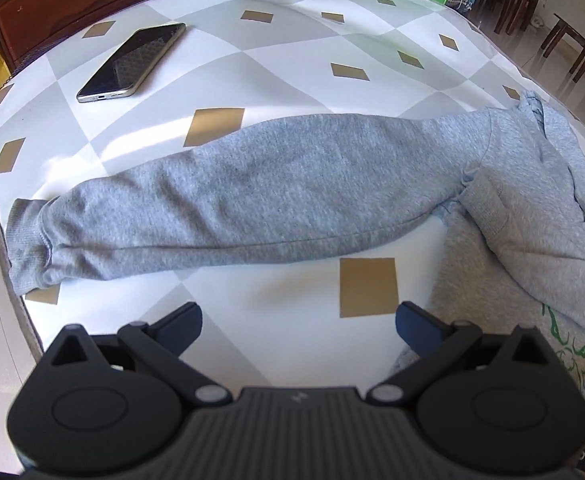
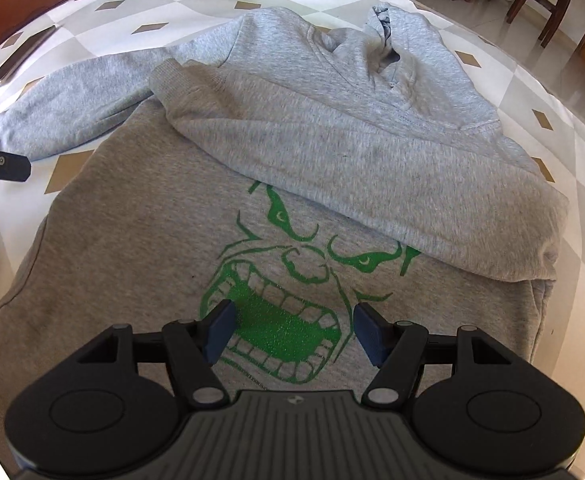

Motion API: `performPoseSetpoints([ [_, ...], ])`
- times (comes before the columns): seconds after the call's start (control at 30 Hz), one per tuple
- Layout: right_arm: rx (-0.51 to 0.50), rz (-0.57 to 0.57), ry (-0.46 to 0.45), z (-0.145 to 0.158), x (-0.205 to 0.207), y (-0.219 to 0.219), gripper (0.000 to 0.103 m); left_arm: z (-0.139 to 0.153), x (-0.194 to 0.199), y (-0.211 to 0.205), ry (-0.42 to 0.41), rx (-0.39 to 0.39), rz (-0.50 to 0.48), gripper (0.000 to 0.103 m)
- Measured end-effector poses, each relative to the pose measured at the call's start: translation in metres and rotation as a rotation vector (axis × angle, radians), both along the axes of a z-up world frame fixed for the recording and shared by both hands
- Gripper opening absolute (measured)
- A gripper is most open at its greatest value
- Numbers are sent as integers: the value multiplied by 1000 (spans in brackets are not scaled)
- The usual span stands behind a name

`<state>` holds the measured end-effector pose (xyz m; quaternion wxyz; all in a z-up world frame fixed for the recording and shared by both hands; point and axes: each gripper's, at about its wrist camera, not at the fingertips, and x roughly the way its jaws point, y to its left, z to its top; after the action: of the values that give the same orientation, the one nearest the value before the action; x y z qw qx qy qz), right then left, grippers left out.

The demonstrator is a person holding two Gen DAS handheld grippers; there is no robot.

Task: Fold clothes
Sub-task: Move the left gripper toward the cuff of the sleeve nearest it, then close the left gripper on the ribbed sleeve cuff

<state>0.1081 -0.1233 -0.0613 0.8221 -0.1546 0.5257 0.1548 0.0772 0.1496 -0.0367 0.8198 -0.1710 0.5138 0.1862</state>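
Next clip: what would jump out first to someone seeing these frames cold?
The green snarling-face print on the chest of the grey hoodie, directly under the open right gripper. One sleeve is already folded across the chest above the print, while the other sleeve lies stretched out over the checked mattress. A phone lies beyond it.

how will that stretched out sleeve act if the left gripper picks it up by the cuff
The sleeve is soft knit lying limp on the bed, so it would probably sag and trail instead of holding shape. The ribbed cuff looks thicker, likely a firmer pinch. Still joined to the hoodie, it should drag a little. The open left gripper holds nothing.
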Motion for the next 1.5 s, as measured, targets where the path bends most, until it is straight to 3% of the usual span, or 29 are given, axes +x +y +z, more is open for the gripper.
performPoseSetpoints([
  [0.33, -23, 20, 20, 1, -27, 7, 63, -6, -21, 57, -31, -6, 203, 103],
  [0.5, -58, 32, -15, -2, -43, 15, 64, -12, -27, 79, -37, -22, 279, 103],
  [0.97, 42, -101, -4, -7, -46, -1, 69, -22, -42, 122, -93, -104, 431, 102],
  [1.3, 50, -114, -19, -9, -49, -3, 72, -28, -42, 133, -98, -100, 480, 102],
  [1.5, 51, -113, -24, -10, -49, -3, 73, -26, -37, 127, -123, -87, 462, 99],
])
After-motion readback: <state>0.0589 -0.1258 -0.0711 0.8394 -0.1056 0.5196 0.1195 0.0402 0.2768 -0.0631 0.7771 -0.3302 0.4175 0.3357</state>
